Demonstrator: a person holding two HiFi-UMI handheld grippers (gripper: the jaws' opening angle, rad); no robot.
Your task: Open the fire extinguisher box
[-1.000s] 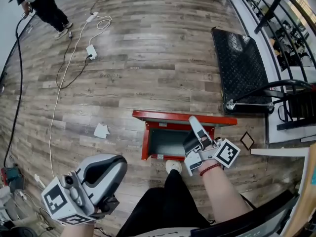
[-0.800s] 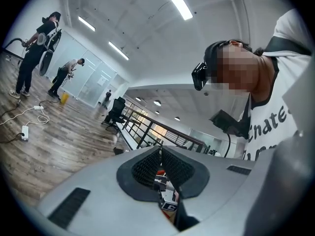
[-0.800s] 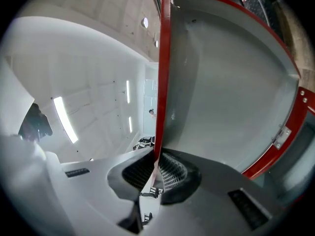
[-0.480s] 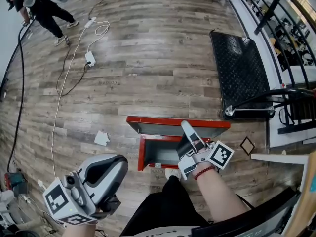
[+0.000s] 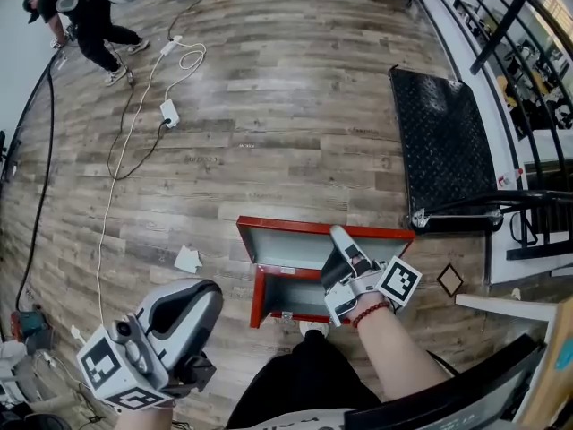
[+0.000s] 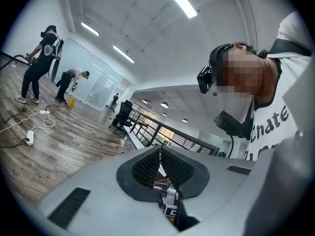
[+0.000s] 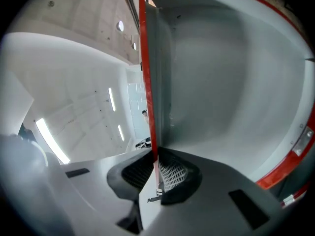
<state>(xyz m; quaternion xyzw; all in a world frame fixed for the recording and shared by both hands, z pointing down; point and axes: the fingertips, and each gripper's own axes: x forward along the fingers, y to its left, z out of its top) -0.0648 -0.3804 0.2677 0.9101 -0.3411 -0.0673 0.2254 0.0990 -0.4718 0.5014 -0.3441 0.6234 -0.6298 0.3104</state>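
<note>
The red fire extinguisher box [image 5: 260,305] lies on the wooden floor in front of my feet. Its lid [image 5: 291,245] stands up and leans away, grey inner face showing. My right gripper [image 5: 340,236] is shut on the lid's free edge near its right end. In the right gripper view the thin red edge [image 7: 146,82] runs between the pads [image 7: 172,173], with the grey panel [image 7: 211,82] to the right. My left gripper [image 5: 192,301] hangs low at the left, away from the box. Its jaws [image 6: 160,150] are shut with nothing between them.
A black tread-plate mat [image 5: 443,141] lies at the right beside a railing [image 5: 528,34]. White cables with an adapter [image 5: 168,110] trail across the floor at the left. A scrap of paper [image 5: 188,260] lies left of the box. A person [image 5: 89,16] stands far left.
The lid has swung further open, from nearly edge-on to showing its grey inner face. My right gripper has moved with it. The left gripper has shifted a little.
</note>
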